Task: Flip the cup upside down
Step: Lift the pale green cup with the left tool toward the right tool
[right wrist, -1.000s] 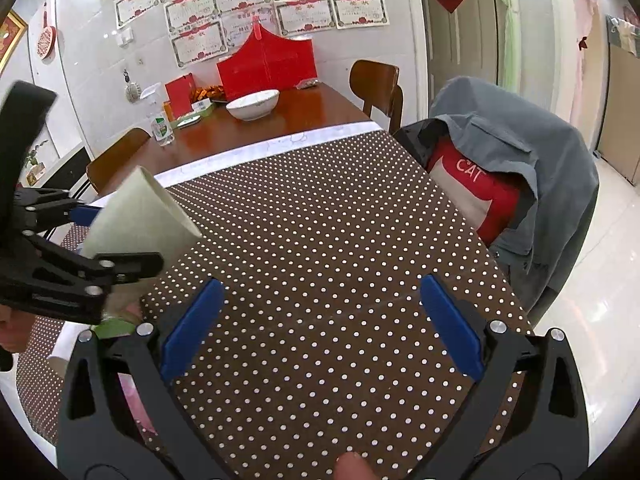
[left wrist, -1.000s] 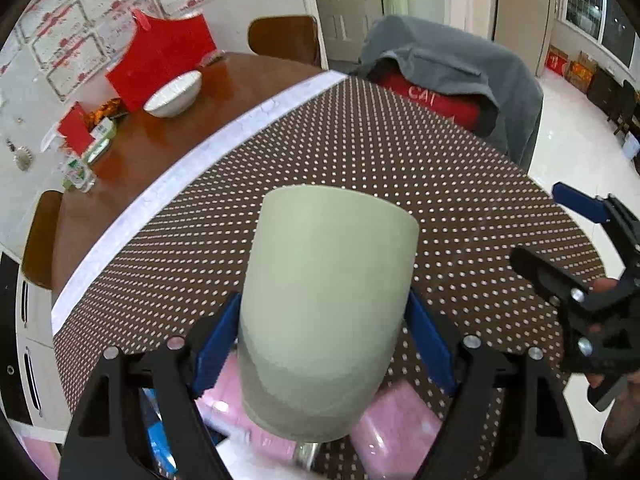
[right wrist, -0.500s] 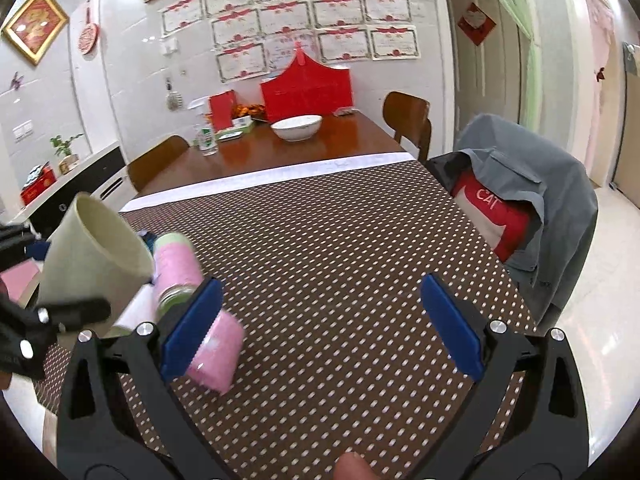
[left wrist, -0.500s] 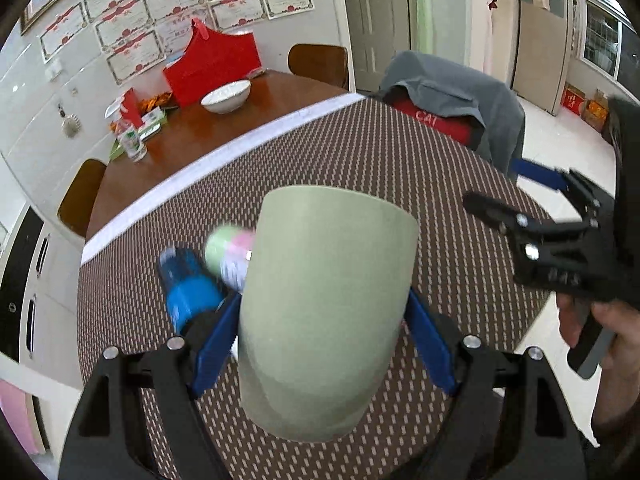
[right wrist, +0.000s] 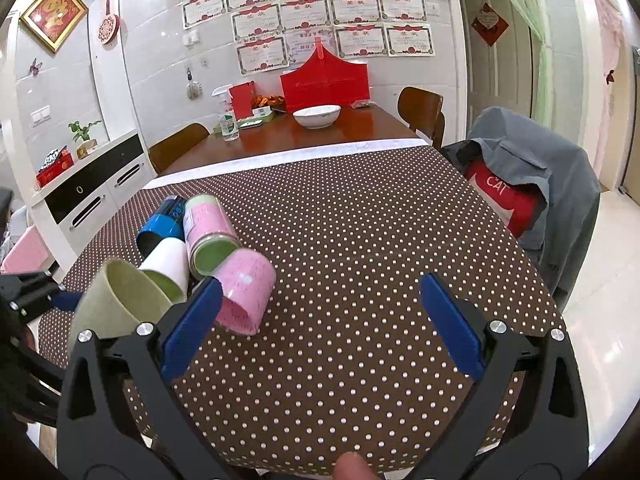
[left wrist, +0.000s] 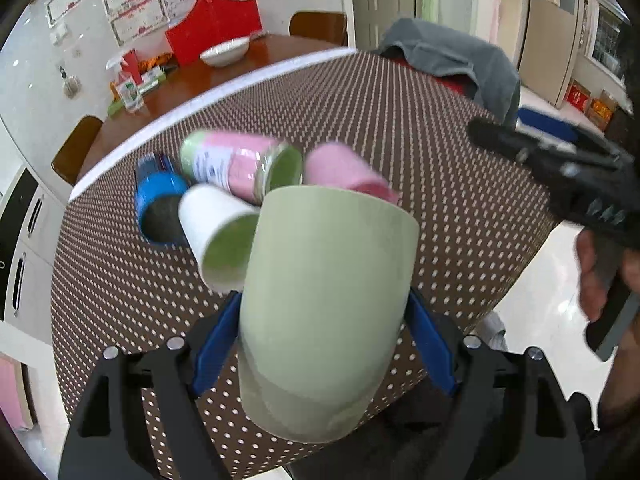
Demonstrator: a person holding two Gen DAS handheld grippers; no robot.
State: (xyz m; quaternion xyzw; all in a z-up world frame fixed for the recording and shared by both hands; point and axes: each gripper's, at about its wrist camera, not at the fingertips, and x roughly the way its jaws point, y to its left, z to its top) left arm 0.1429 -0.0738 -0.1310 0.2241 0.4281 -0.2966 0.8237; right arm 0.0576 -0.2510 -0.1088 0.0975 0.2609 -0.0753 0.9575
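My left gripper (left wrist: 324,336) is shut on a pale green cup (left wrist: 320,304) and holds it in the air over the near edge of the dotted table. In the right wrist view the cup (right wrist: 120,304) is tilted with its open mouth facing up and right, at the far left. My right gripper (right wrist: 320,320) is open and empty above the brown dotted tablecloth (right wrist: 360,240). It also shows in the left wrist view (left wrist: 560,168) at the right, held by a hand.
Several cups lie on their sides on the cloth: blue (right wrist: 160,228), white with green inside (right wrist: 168,268), pink-and-green (right wrist: 208,232) and pink (right wrist: 244,288). A grey jacket hangs on a chair (right wrist: 532,184) at right. A white bowl (right wrist: 316,114) sits on the far wooden table.
The left gripper has lifted and pulled back with the green cup, so the lying cups come into view beyond it. The right gripper has also risen and stayed open.
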